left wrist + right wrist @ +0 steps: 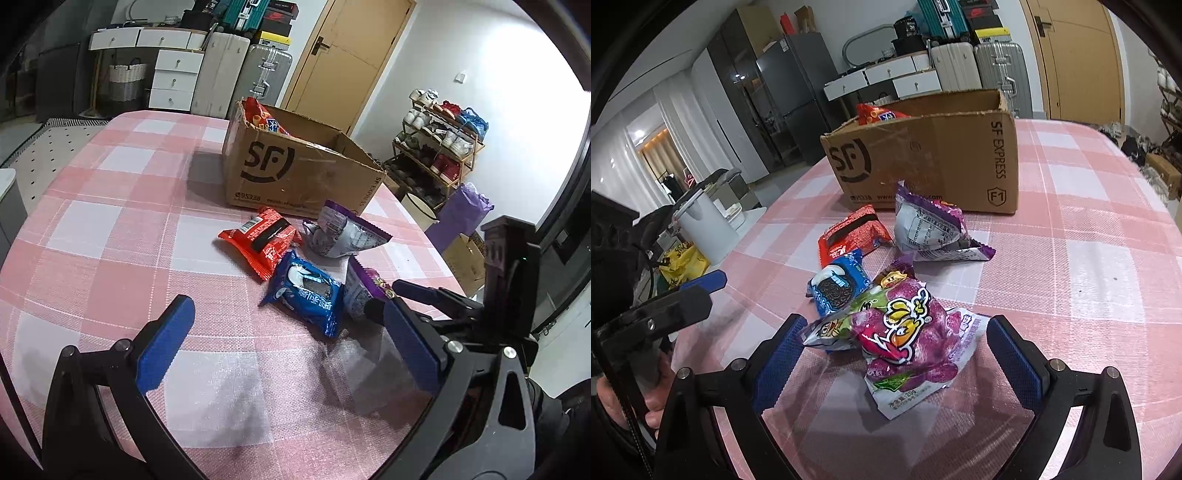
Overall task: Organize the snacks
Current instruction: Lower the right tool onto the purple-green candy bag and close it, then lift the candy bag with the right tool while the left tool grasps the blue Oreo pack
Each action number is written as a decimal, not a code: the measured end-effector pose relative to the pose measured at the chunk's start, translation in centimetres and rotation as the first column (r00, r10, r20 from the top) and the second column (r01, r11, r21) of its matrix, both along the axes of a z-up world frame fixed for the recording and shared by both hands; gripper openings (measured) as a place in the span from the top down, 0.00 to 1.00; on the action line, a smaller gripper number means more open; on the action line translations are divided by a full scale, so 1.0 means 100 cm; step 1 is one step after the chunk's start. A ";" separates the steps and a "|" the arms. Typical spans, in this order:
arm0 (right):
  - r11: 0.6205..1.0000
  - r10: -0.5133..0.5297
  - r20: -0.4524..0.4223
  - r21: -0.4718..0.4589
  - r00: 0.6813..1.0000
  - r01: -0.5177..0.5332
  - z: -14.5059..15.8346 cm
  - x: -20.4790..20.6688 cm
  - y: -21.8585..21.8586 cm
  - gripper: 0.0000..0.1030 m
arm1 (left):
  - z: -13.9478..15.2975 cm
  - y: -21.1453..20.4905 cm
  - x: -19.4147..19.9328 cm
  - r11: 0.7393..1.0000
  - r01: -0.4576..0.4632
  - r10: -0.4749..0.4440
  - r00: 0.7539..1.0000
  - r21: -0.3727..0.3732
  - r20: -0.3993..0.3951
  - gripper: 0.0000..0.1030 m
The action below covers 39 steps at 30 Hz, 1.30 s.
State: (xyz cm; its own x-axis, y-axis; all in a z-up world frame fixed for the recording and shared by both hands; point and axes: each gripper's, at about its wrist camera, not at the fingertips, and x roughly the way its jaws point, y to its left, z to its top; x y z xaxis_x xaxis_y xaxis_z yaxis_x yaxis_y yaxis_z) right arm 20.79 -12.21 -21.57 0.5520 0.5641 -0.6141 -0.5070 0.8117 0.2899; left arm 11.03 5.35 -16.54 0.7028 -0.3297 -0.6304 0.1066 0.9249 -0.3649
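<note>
A brown SF cardboard box (295, 173) (942, 158) stands open on the pink checked tablecloth (129, 206), with a red snack bag (266, 118) (882, 112) sticking out of it. In front of the box lie a red pack (262, 243) (853, 232), a blue cookie pack (306, 295) (838, 284) and a purple-and-white pack (343, 236) (931, 229). A purple grape-candy pack (908, 332) (360, 291) lies between the fingers of my right gripper (895, 328), which is open around it. My left gripper (286, 308) is open just short of the blue pack, holding nothing.
A shoe rack (439, 140) and a purple bag (465, 210) stand beyond the table's right edge. Suitcases (243, 70), white drawers (173, 77) and a wooden door (347, 55) line the far wall. A white bin (701, 225) stands off the table's left side.
</note>
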 end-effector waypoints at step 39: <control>0.985 -0.016 -0.016 0.173 1.000 0.018 0.007 -0.010 -0.046 0.53 | -0.023 -0.019 0.023 0.999 0.018 -0.013 0.993 0.043 -0.114 0.01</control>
State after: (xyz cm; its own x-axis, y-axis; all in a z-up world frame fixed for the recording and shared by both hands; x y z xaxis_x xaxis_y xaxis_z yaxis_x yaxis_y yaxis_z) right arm 19.80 -16.83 -20.90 0.5541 0.6534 -0.5158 -0.4885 0.7569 0.4342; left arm 13.29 3.41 -18.85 0.6210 -0.3100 -0.7199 0.0809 0.9389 -0.3346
